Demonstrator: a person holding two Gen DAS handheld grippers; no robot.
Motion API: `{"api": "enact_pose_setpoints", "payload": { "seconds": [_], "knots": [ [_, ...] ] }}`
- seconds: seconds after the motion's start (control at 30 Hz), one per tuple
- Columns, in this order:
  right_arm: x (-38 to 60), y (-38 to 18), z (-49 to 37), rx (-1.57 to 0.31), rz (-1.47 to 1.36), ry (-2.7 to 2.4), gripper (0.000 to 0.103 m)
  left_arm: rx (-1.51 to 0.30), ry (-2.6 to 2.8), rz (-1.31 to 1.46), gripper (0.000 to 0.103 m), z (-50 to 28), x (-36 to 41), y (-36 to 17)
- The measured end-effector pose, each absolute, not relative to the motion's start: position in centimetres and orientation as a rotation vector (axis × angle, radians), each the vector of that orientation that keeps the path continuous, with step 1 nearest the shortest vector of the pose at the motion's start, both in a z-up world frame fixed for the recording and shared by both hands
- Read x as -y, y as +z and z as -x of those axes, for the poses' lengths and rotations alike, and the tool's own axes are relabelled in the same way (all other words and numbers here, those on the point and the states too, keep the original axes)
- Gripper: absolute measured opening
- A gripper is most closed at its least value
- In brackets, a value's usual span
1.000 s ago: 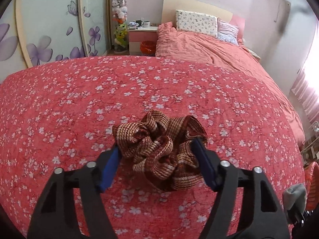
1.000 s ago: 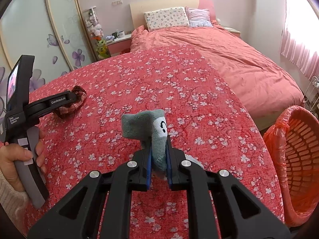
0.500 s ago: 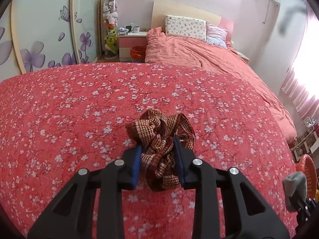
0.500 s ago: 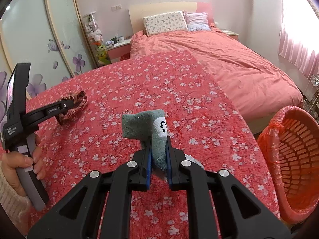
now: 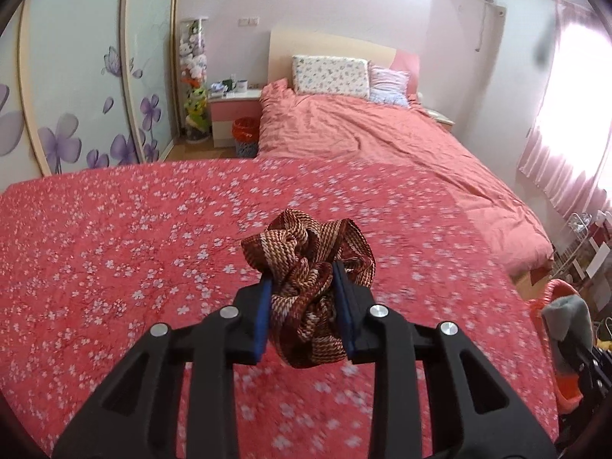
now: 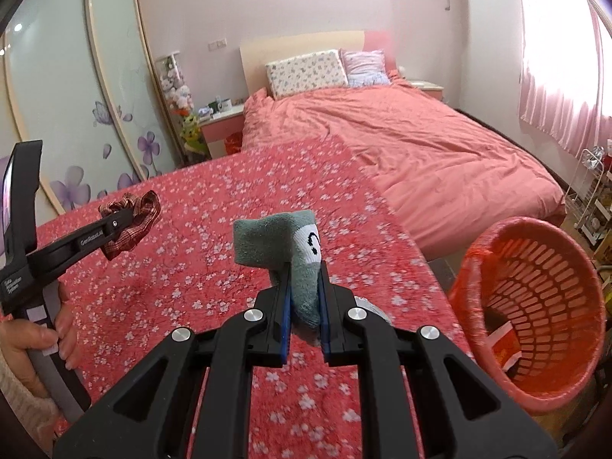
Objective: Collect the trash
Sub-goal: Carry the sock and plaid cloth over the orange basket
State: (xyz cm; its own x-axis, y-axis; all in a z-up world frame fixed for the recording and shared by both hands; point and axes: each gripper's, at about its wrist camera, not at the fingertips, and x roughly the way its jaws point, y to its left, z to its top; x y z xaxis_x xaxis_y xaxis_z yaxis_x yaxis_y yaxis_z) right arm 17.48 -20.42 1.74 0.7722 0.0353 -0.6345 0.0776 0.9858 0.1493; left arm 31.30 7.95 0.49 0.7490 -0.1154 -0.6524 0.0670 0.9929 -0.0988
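Now the left gripper [image 5: 304, 287] is clenched on a scrunchie [image 5: 310, 264], a gathered ring of woven brown-and-cream fabric with soft ruffled folds; its blue pads press into the bunch from both sides, and most of the ruffle spills out ahead of and above the tips. In the right wrist view the same scrunchie [image 6: 130, 222] hangs clear of the quilt at the end of that black tool, which a hand [image 6: 34, 344] holds by the grip.

The right gripper [image 6: 304, 298] is clamped tight on a sock [image 6: 283, 252], thick grey-green knit with a white patch bearing a small black mark. The sock's lower part is pinched between the pads and its upper part folds over to the left, above the fingertips.

Below both tools lies the quilt [image 6: 191, 279], a red stitched cover printed with small white blossoms. To the right of the right gripper and lower stands the basket [image 6: 478, 267], a round orange plastic bin with slotted walls, a reddish scrap lying inside.

A second ago the left jaws stood wide on either side of the scrunchie as it lay on the quilt; since then they have closed on it and lifted it off. The sock was already gripped then, and the basket now shows larger and nearer.
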Motion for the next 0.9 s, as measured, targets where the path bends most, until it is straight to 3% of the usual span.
{"api": "enact_pose_setpoints", "payload": {
  "seconds": [0.5,0.9],
  "knots": [
    [25.3,4.5,-11.3,-0.566,-0.217,-0.118,0.012,-0.641,-0.291,0.039,0.029,-22.8,-1.0,5.8],
    [32.1,4.2,-7.9,-0.512,-0.305,-0.259,0.012,-0.659,-0.467,0.019,0.029,-19.2,7.4,5.7]
  ]
}}
